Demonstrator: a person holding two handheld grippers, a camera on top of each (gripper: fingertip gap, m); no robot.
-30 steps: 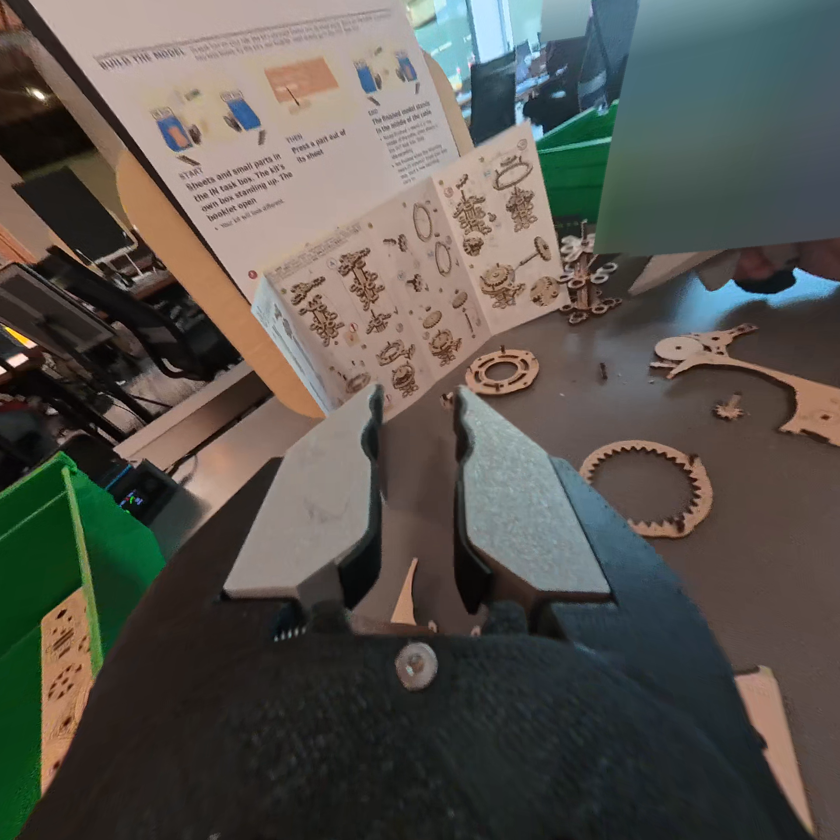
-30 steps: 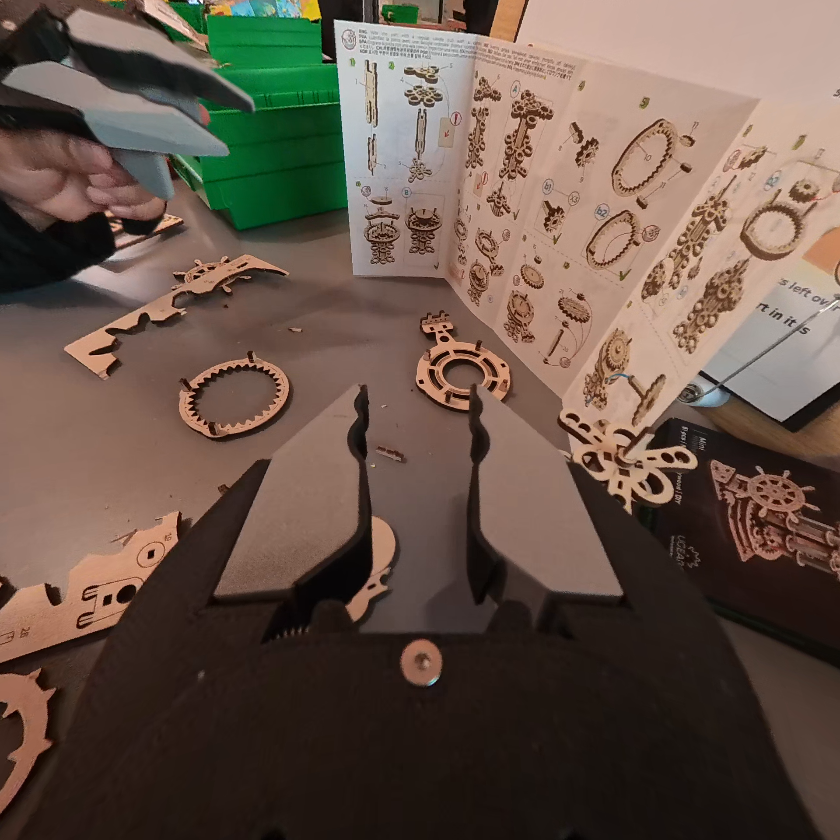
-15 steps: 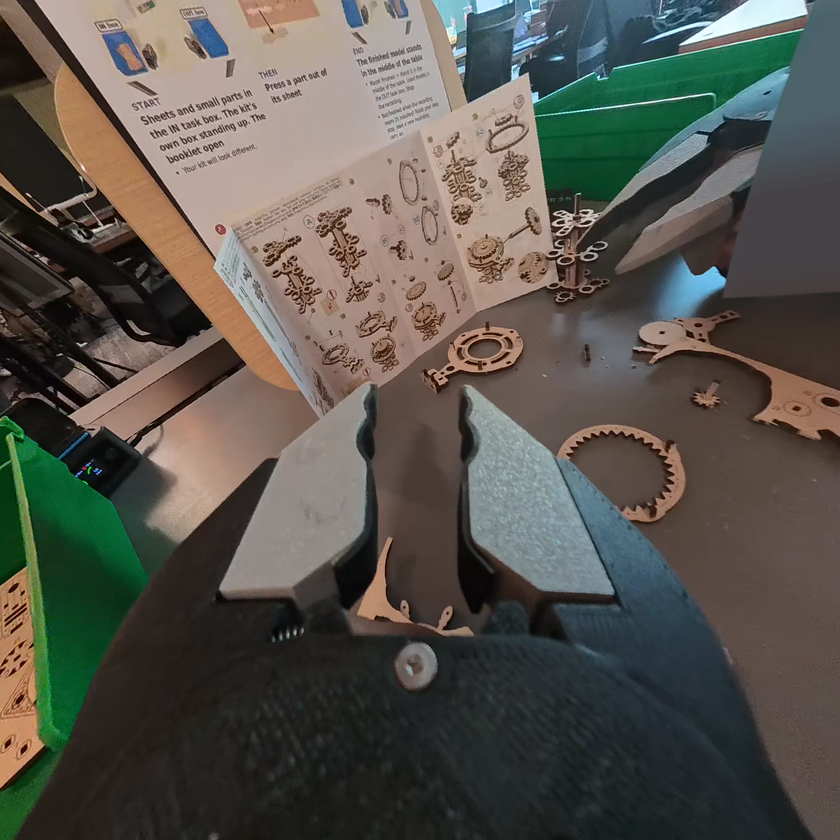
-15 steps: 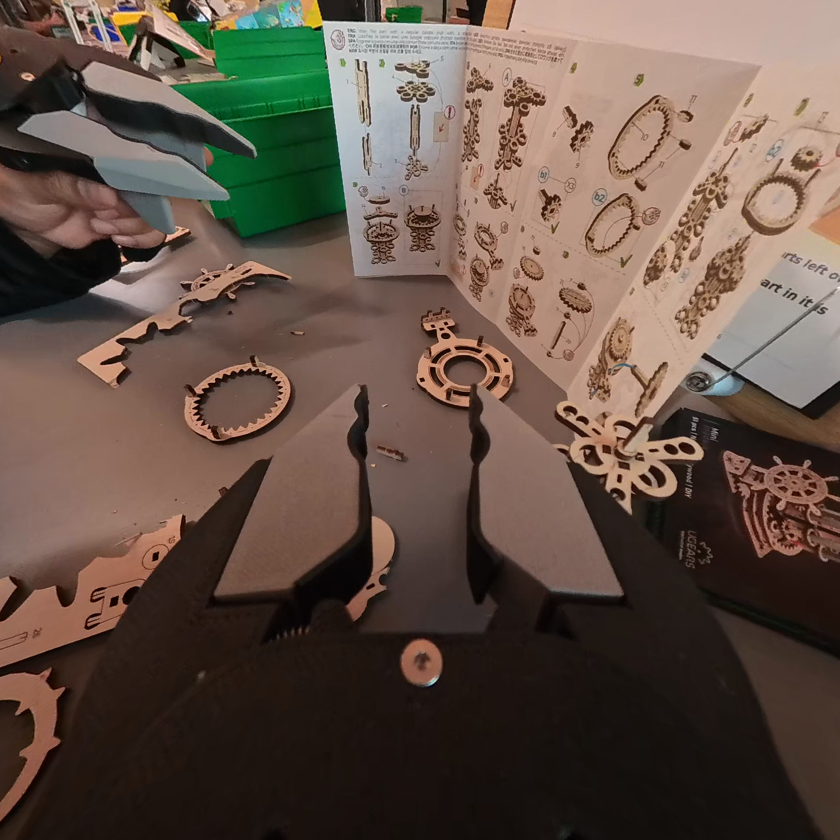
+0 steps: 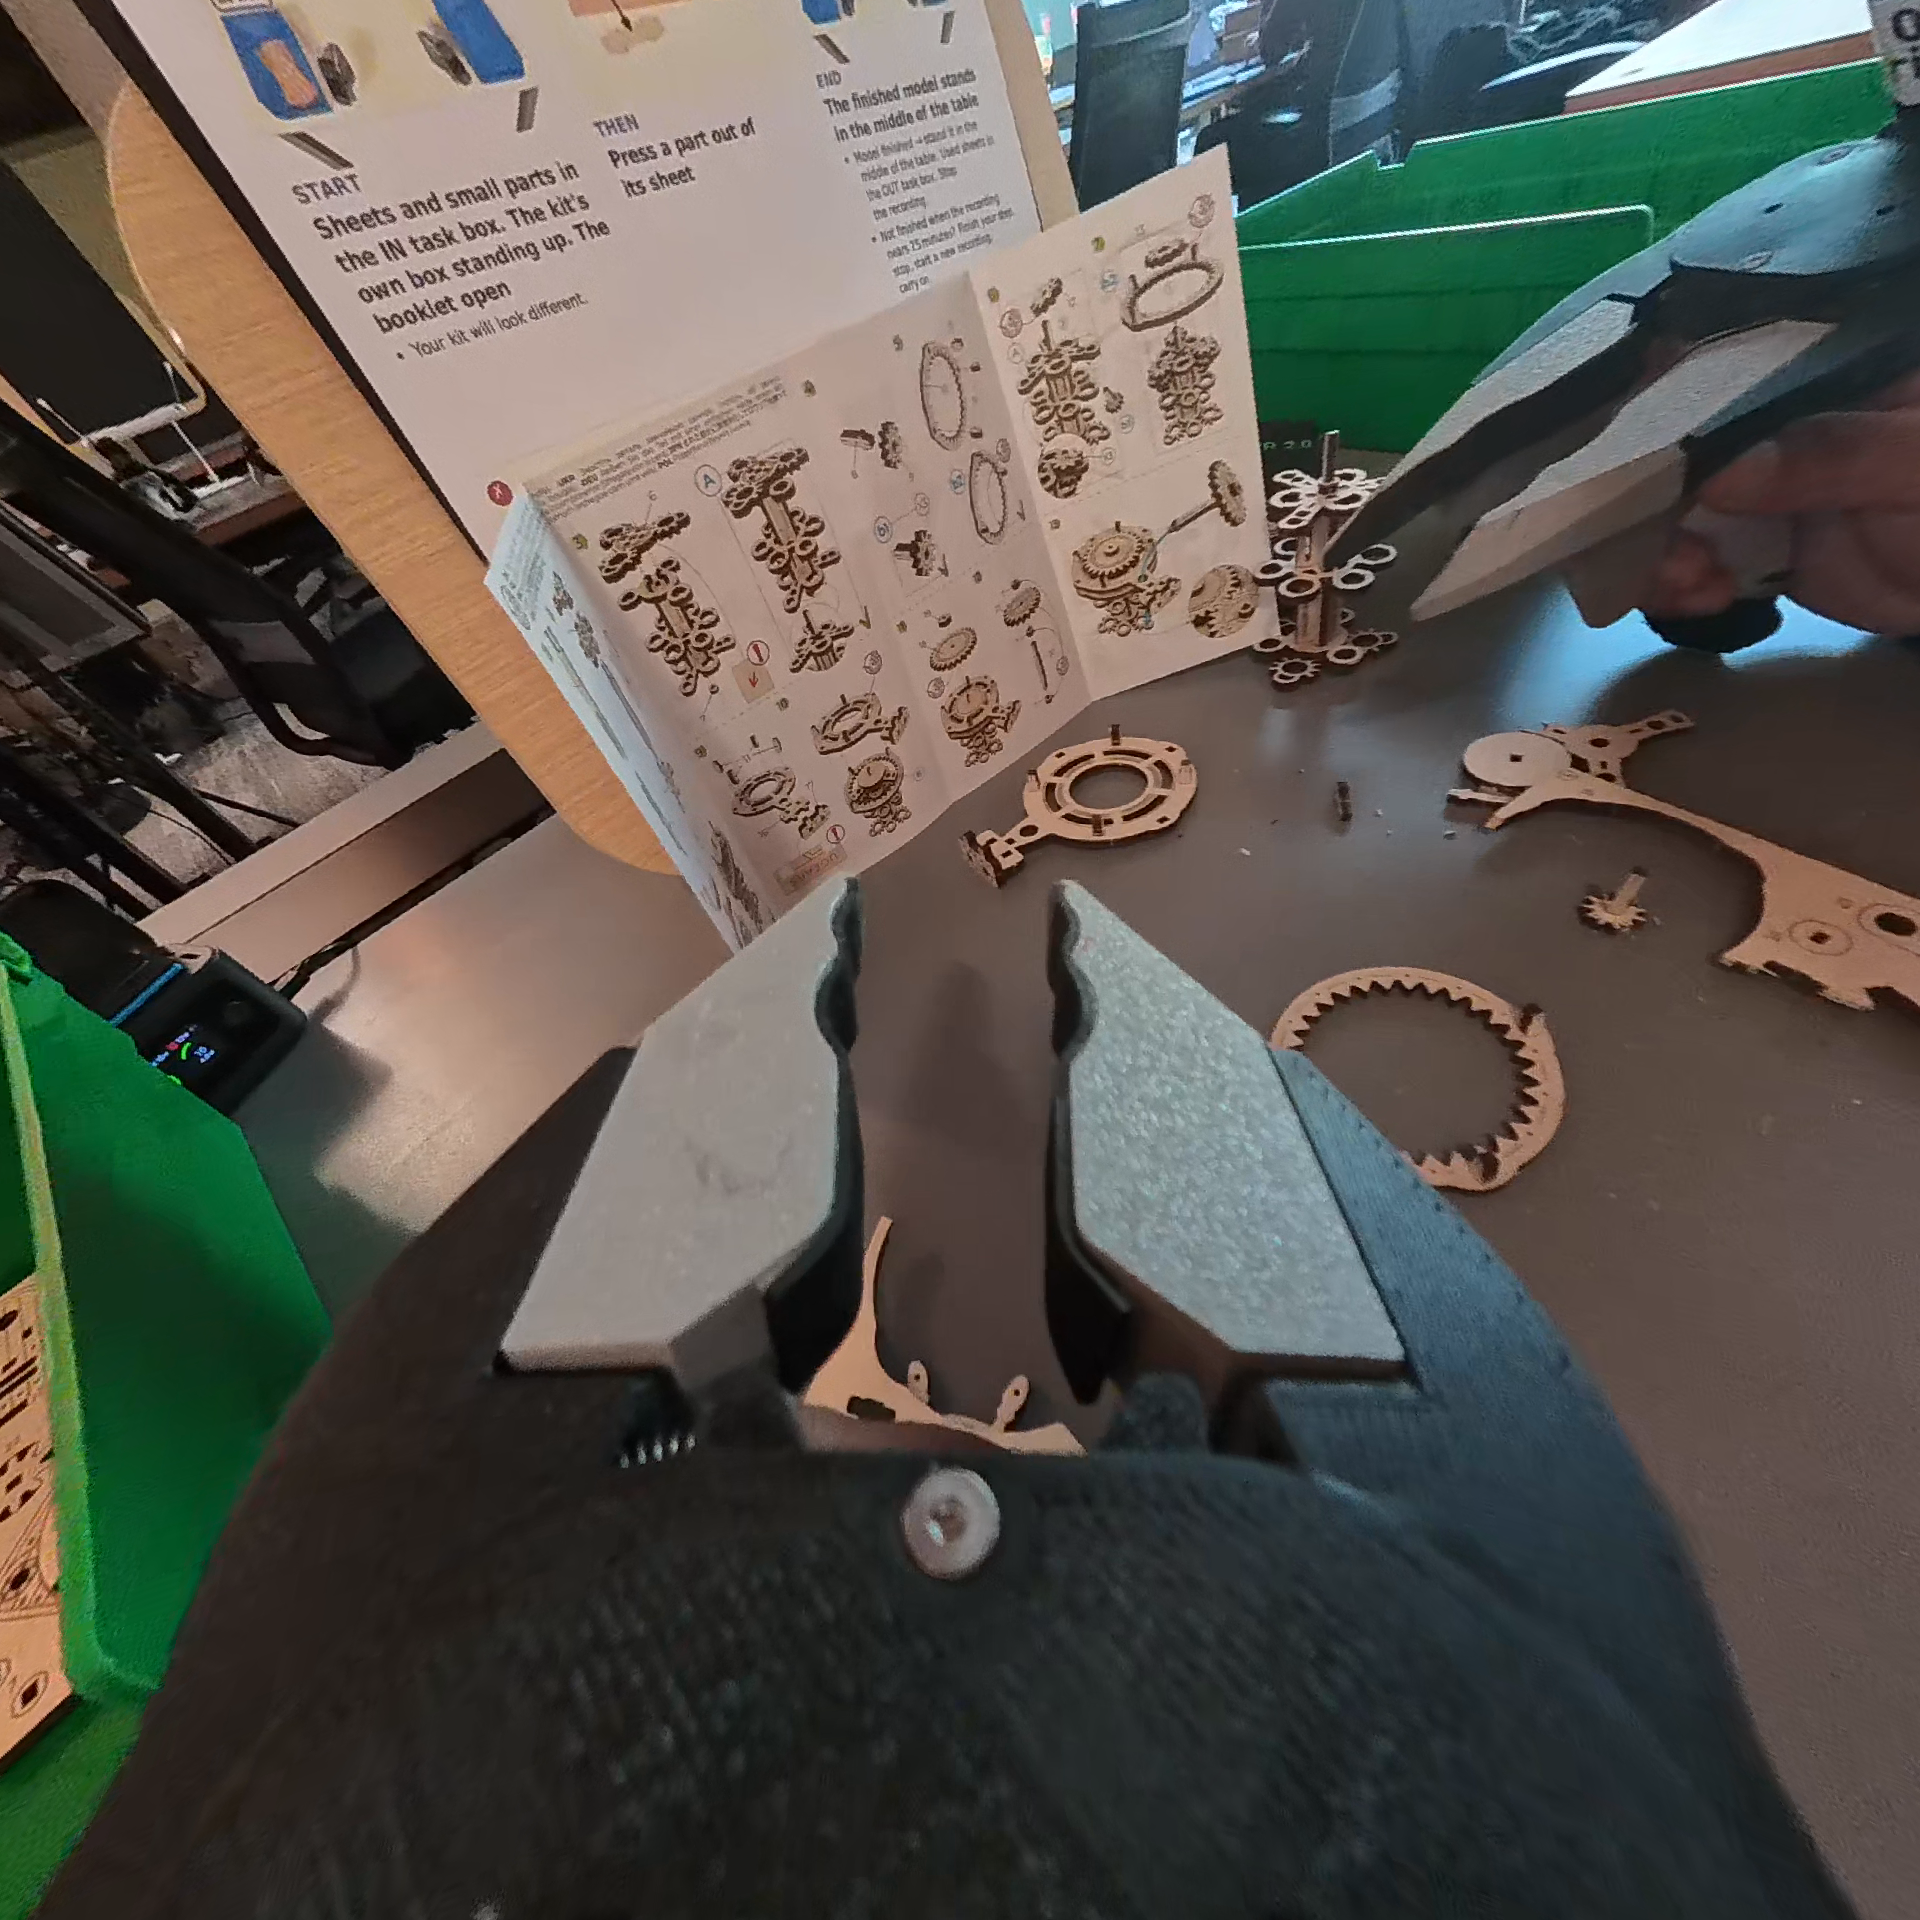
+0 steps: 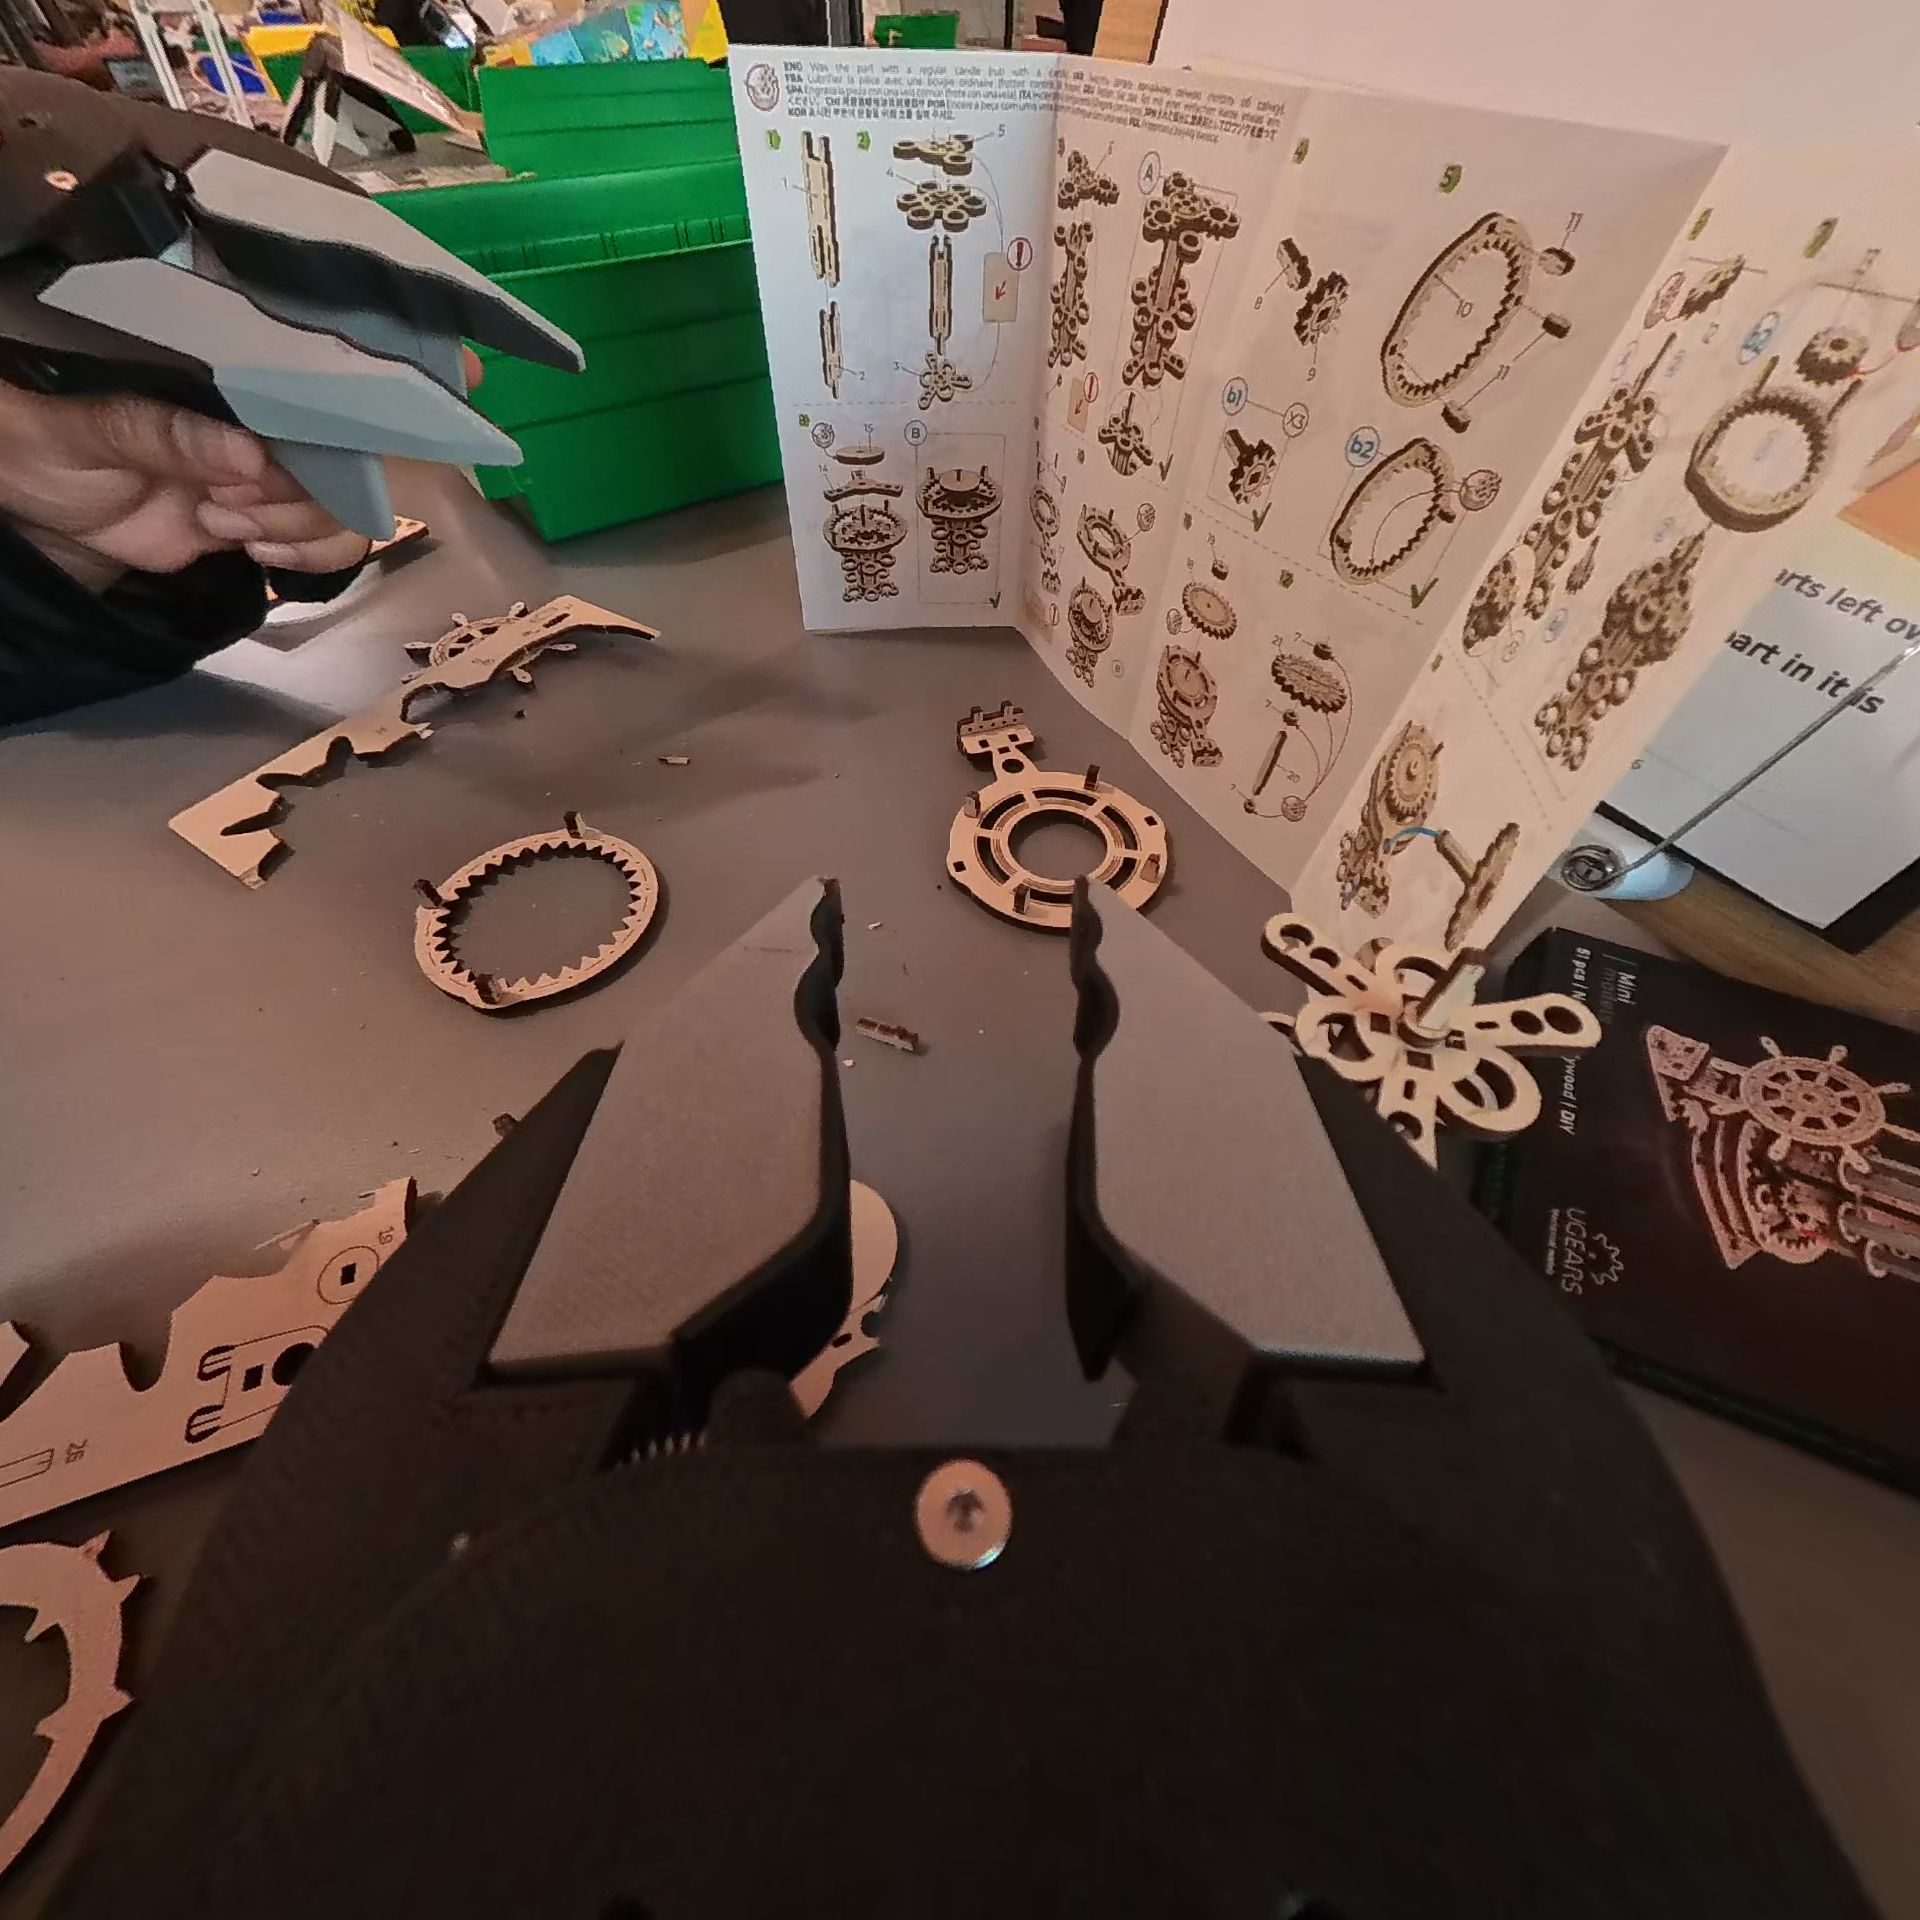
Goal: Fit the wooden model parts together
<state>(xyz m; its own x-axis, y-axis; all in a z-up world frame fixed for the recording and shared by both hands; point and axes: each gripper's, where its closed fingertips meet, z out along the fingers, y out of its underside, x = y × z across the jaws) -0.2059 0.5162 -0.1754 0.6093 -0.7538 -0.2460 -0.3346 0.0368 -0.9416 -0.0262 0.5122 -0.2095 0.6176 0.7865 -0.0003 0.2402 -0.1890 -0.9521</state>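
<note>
Swinging lower toward the grey bench [image 5: 1351, 1558], both claws, left claw [image 5: 954, 914] and right claw [image 6: 954, 914], hang spread and empty above the thin, brittle toothed plywood ring [image 6: 536, 921], best pinched by its rim.

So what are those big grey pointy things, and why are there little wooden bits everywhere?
Those are tongs that a person squeezes, one in each hand. Each has a camera looking along its two grey fingers. One picture is from the left tongs, the other from the right tongs. Each also shows the other tongs farther off, with the hand holding them. Both tongs are open and hold nothing. On the grey table lie flat pale wooden parts: a toothed wooden ring, a round wooden ring plate with little pegs and leftover cut-out wooden sheets. A small wooden tower of flower-shaped discs stands by the folded white paper instruction booklet. Green plastic boxes sit behind.
</note>
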